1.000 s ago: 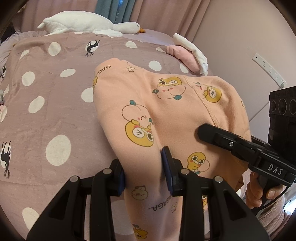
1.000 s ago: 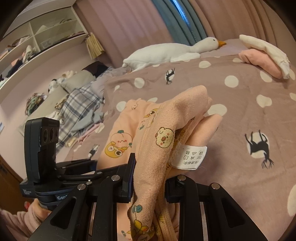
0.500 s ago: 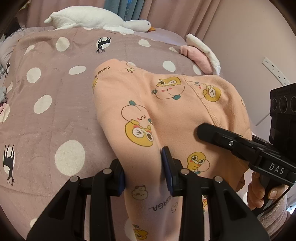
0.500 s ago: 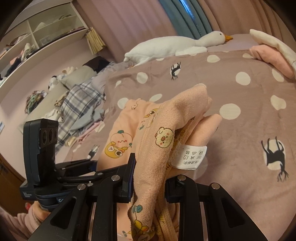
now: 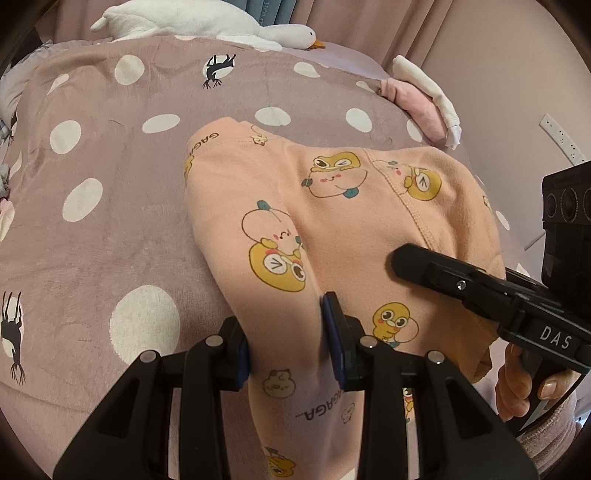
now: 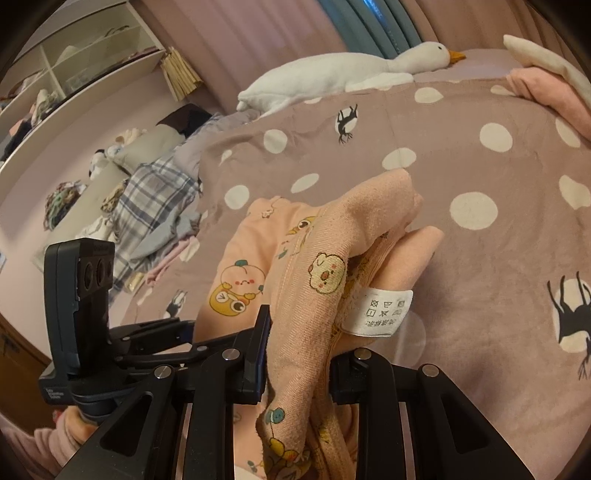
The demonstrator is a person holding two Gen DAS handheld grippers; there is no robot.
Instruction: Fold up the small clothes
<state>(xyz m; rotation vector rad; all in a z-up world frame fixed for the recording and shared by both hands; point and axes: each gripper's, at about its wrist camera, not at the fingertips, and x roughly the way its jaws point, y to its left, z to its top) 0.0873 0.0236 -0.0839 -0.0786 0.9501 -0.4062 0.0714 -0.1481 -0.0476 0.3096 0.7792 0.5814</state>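
Note:
Small peach pants (image 5: 332, 221) with yellow cartoon prints hang over the dotted mauve bedspread (image 5: 92, 240), held up by both grippers. My left gripper (image 5: 286, 332) is shut on a bunched fold of the pants. My right gripper (image 6: 299, 343) is shut on the pants' waistband edge (image 6: 314, 295), where a white care label (image 6: 380, 312) hangs out. The right gripper also shows in the left wrist view (image 5: 461, 284), at the pants' right side. The left gripper's body shows in the right wrist view (image 6: 85, 306).
A white goose plush (image 5: 207, 22) lies at the far end of the bed. Folded pink and white clothes (image 5: 424, 99) sit at the far right. A pile of plaid laundry (image 6: 155, 206) lies at the left, with shelves (image 6: 74, 74) behind.
Both grippers have moved forward over the bed with the pants; the goose and the folded pile sit nearer the frames' top edges. The grips have not changed.

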